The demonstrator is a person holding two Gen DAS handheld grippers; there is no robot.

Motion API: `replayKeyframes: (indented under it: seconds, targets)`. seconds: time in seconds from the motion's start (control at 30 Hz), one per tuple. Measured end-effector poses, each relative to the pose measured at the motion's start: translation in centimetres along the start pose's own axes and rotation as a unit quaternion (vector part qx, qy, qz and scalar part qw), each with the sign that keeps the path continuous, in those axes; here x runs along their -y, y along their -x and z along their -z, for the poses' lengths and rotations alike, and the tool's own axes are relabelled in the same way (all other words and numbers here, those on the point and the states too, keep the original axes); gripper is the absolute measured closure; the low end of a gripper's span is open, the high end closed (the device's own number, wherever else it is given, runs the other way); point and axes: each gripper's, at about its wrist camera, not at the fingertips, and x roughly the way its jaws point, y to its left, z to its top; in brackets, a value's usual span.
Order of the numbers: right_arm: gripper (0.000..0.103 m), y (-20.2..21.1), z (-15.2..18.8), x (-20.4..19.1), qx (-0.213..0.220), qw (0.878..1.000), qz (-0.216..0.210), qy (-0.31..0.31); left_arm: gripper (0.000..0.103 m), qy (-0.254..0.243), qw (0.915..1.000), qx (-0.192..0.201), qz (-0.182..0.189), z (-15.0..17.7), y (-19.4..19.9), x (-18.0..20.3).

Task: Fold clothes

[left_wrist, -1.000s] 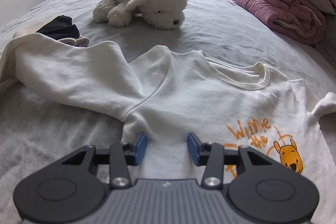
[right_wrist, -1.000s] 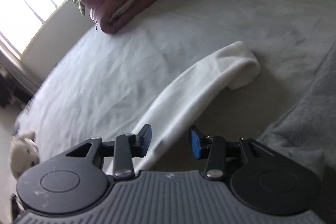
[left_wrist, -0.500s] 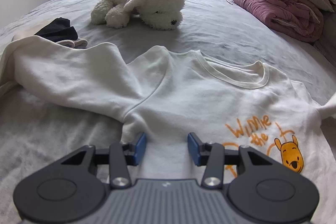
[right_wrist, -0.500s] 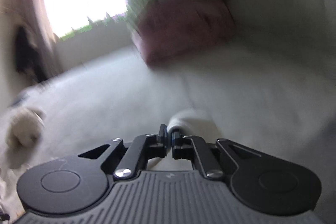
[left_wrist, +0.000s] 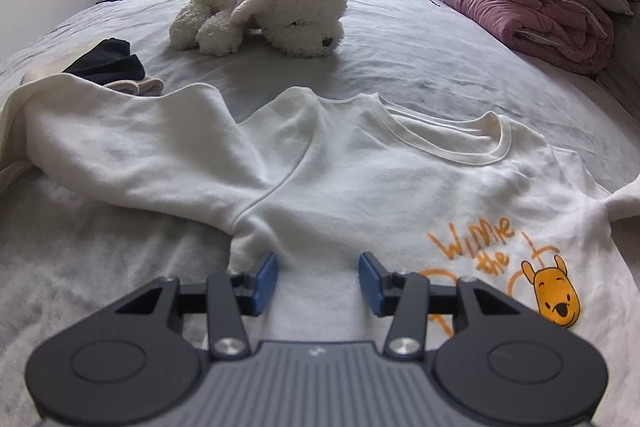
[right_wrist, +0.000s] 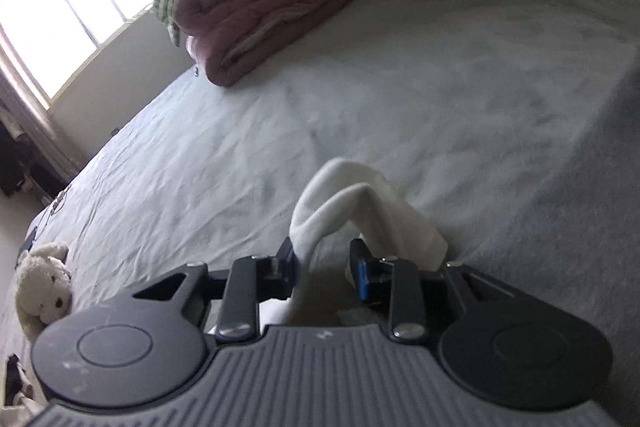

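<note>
While the cream sweatshirt (left_wrist: 360,179) lies front-up across the near part of the grey bed (left_wrist: 440,67), its neckline toward the far side and the orange bear print at the near right, we count it as largely unfolded. Its left sleeve (left_wrist: 120,147) stretches out flat to the left. Its right sleeve (right_wrist: 360,211) is bunched and raised off the bed between the tips of our right gripper (right_wrist: 324,263). That gripper's jaws stand partly apart with the sleeve cloth draped through the gap and against the left finger; whether they pinch it, we cannot tell. Our left gripper (left_wrist: 318,281) hovers over the body of the sweatshirt just below the left armpit, jaws wide apart and gripping nothing.

By our judgement, the body has no crease across it and neither sleeve lies over the chest, so the folding itself remains: both sleeves laid inward, then the body doubled. A dark garment (left_wrist: 104,63) sits crumpled at the far left, possibly more to fold. The plush dog (left_wrist: 272,11) and the stacked quilts (left_wrist: 532,7) lie well apart from the work.
</note>
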Motion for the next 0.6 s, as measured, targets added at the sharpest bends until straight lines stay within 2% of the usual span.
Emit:
replayKeyframes:
  seconds: [0.03, 0.07, 0.1, 0.23, 0.33, 0.47, 0.6]
  targets:
    - [0.077, 0.0, -0.1, -0.1, 0.004, 1.000, 0.004, 0.001, 0.056, 0.000, 1.0000, 0.000, 0.000, 0.0, 0.0, 0.0]
    - [0.088, 0.2, -0.1, -0.1, 0.010, 1.000, -0.004, 0.006, 0.056, 0.000, 1.0000, 0.000, 0.000, 0.0, 0.0, 0.0]
    - [0.094, 0.4, -0.1, -0.1, 0.016, 1.000, -0.013, 0.011, 0.056, 0.000, 1.0000, 0.000, 0.000, 0.0, 0.0, 0.0]
    - [0.096, 1.6, -0.1, -0.9, 0.046, 0.997, -0.043, 0.039, 0.056, 0.002, 1.0000, -0.001, 0.001, -0.1, 0.0, 0.0]
    - [0.096, 2.2, -0.3, -1.7, 0.058, 0.996, -0.063, 0.039, 0.056, 0.002, 1.0000, -0.002, 0.001, -0.1, 0.0, 0.0]
    - [0.096, 3.8, -1.2, -2.8, 0.096, 0.991, -0.085, 0.047, 0.056, 0.004, 1.0000, -0.003, 0.004, -0.2, 0.1, -0.1]
    - [0.096, 3.4, -1.5, -1.8, 0.067, 0.994, -0.079, 0.030, 0.056, 0.001, 1.0000, -0.003, 0.003, -0.1, 0.1, 0.0]
